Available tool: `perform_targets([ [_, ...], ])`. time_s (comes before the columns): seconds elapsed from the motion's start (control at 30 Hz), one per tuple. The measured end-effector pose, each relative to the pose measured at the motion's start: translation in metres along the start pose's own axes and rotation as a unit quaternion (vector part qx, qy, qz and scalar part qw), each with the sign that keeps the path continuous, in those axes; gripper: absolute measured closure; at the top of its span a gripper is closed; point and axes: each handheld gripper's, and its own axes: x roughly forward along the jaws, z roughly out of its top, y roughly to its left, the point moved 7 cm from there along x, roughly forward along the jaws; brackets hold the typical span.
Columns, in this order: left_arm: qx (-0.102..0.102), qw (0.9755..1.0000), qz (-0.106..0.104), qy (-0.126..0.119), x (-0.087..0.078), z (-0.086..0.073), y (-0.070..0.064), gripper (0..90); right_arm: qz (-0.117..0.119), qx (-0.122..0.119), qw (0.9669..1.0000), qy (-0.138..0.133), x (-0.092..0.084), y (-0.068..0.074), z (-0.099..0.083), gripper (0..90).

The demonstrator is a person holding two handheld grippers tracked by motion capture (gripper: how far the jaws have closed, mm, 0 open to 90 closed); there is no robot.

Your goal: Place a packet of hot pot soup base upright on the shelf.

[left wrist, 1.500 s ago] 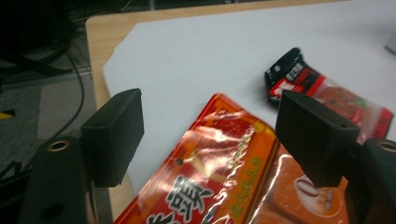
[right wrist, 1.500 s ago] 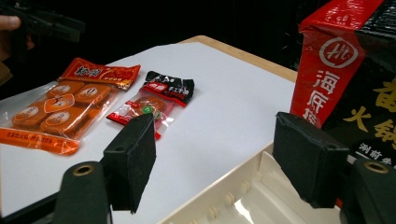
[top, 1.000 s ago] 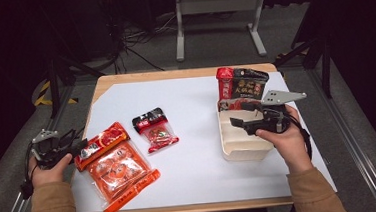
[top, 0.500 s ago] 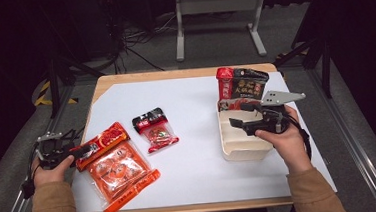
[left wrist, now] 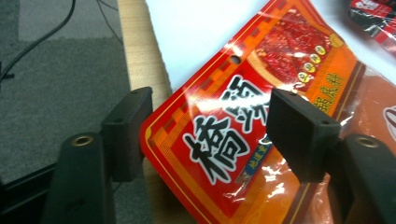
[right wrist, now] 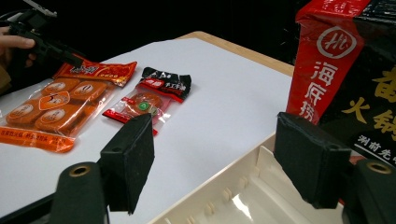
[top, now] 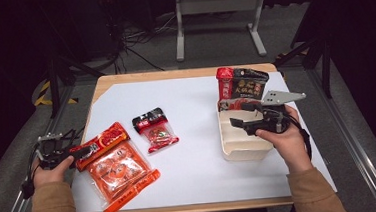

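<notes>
A: Item one, red seasoning packet: where, and in what hold?

B: At the left edge of the worktop, one end overhanging the wooden border, its other end lying over the large orange pouch. The left tongs straddle the overhanging end; the jaws have just been closing, packet between them, yet the left gripper view shows gaps at both pads. Not yet gripped.

A: Meaning for the job?

B: Pickup looks imminent; likely destination the cream tray, by my reading.

A: Right tongs?

B: Wide apart, holding nothing, poised over the tray's near wall. The hand has kept its place.

A: Other stock?

B: Small black-and-red sachet mid-worktop; a red-and-black bag standing just behind the tray
</notes>
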Motion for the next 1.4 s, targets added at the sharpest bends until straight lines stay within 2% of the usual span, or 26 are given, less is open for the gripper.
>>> perform_targets([
  [0.1,-0.001,0.9995,-0.028,-0.013,-0.002,0.003,-0.006,36.6,0.0,0.0,1.0,0.001,0.0,0.0,0.0,28.9],
  [0.2,0.01,0.9993,-0.035,-0.012,-0.002,0.005,-0.01,37.2,0.0,-0.001,1.0,0.002,0.001,0.0,-0.001,28.8],
  [0.37,0.012,0.9987,-0.047,-0.018,-0.005,0.006,-0.012,42.5,0.001,-0.001,1.0,0.005,0.002,0.0,-0.002,28.8],
  [0.43,-0.002,0.9964,-0.081,-0.025,-0.007,0.008,-0.017,48.0,0.001,-0.001,1.0,0.004,0.003,0.0,-0.002,28.8],
  [0.53,0.002,0.9965,-0.079,-0.025,-0.008,0.008,-0.018,50.5,0.002,0.0,1.0,0.005,0.003,0.001,-0.002,28.8],
  [0.7,0.003,0.9955,-0.091,-0.028,-0.009,0.007,-0.02,59.9,0.004,-0.002,1.0,0.008,0.005,0.001,-0.003,28.8],
  [0.77,0.009,0.9959,-0.089,-0.014,-0.005,0.004,-0.021,60.5,0.005,-0.002,0.9999,0.009,0.006,0.002,-0.003,28.7],
  [0.83,0.013,0.9963,-0.084,-0.013,-0.004,0.003,-0.02,63.1,0.005,-0.003,0.9999,0.009,0.006,0.002,-0.004,28.7],
  [0.93,0.012,0.9962,-0.086,-0.012,-0.004,0.003,-0.02,68.4,0.005,-0.002,0.9999,0.009,0.007,0.002,-0.004,28.6],
  [0.97,0.011,0.9953,-0.096,0.0,-0.003,0.001,-0.021,71.2,0.006,-0.001,0.9999,0.009,0.007,0.002,-0.004,28.6],
  [1.0,0.015,0.9952,-0.097,0.006,0.0,-0.001,-0.022,71.7,0.006,-0.001,0.9999,0.009,0.007,0.002,-0.004,28.9],
  [1.07,0.02,0.9954,-0.093,0.012,0.004,-0.003,-0.021,71.9,0.008,-0.003,0.9999,0.012,0.008,0.003,-0.005,30.9],
  [1.27,0.017,0.9956,-0.088,0.025,0.002,-0.004,-0.02,84.2,0.011,-0.017,0.9997,0.015,0.007,0.003,-0.006,38.9],
  [1.4,0.022,0.9959,-0.084,0.026,0.002,-0.004,-0.019,88.5,0.015,-0.023,0.9995,0.015,0.006,0.004,-0.006,42.9],
])
